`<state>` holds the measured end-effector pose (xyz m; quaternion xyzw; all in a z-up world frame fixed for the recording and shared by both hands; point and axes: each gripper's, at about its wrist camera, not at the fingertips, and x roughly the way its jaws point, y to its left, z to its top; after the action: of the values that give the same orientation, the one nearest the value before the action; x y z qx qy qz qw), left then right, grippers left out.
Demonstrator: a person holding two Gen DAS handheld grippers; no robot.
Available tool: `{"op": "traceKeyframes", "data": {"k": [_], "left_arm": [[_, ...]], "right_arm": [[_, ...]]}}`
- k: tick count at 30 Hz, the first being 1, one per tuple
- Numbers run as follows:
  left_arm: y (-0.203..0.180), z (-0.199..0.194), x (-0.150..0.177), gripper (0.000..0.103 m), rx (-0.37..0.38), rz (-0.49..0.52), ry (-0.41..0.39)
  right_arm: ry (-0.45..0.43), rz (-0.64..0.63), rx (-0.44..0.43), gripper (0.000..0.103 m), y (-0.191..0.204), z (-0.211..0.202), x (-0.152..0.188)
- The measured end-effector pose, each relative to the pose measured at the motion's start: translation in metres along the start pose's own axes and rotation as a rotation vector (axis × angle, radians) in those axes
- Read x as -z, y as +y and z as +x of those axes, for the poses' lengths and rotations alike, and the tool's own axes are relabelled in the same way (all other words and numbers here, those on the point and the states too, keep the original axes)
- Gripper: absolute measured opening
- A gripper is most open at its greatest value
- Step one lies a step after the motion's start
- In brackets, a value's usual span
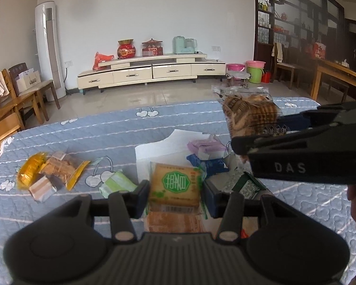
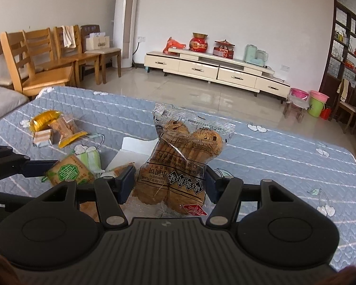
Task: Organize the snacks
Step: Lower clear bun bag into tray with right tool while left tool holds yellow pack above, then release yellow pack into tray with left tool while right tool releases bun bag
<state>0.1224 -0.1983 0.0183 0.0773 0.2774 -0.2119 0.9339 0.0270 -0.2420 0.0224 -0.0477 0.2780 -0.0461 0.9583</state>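
My left gripper [image 1: 175, 188] is shut on a square cracker packet with a green logo [image 1: 174, 185], held above the blue quilted table; the packet also shows in the right wrist view [image 2: 70, 172]. My right gripper [image 2: 169, 181] is shut on a clear bag of brown biscuits [image 2: 180, 156], held upright above the table; that bag also shows in the left wrist view [image 1: 249, 118]. A white box [image 1: 154, 152] below holds purple [image 1: 206, 148], blue [image 1: 206, 163] and green [image 1: 246, 186] packets.
On the table's left lie a gold packet [image 1: 30, 169], a clear biscuit packet with yellow ends [image 1: 61, 166], a small brown-and-white packet [image 1: 42, 187] and a pale green packet [image 1: 117, 182]. Wooden chairs [image 2: 35, 59] stand beyond the table's far left edge.
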Motion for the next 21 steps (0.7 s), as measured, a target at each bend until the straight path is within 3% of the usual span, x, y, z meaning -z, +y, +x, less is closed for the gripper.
{"op": "traceKeyframes", "data": {"k": [7, 8, 10, 16, 19, 21], "left_arm": [[-0.006, 0.014, 0.000, 0.048, 0.020, 0.006, 0.021], [-0.007, 0.016, 0.001, 0.048, 0.024, 0.008, 0.023], [-0.010, 0.019, 0.001, 0.048, 0.032, 0.013, 0.026], [-0.019, 0.028, -0.001, 0.048, 0.071, 0.010, 0.039], [-0.023, 0.032, -0.002, 0.054, 0.107, -0.013, 0.045], [-0.026, 0.030, -0.003, 0.068, 0.114, -0.018, 0.042]], "right_arm": [[0.022, -0.023, -0.006, 0.075, -0.004, 0.011, -0.007], [0.018, -0.026, -0.006, 0.078, -0.006, 0.011, -0.007], [-0.003, -0.025, 0.014, 0.098, -0.008, 0.007, -0.007], [-0.046, 0.038, 0.052, 0.098, -0.024, -0.019, -0.002], [-0.059, 0.074, 0.078, 0.098, -0.032, -0.034, 0.000], [-0.068, 0.091, 0.092, 0.099, -0.035, -0.046, -0.001]]}}
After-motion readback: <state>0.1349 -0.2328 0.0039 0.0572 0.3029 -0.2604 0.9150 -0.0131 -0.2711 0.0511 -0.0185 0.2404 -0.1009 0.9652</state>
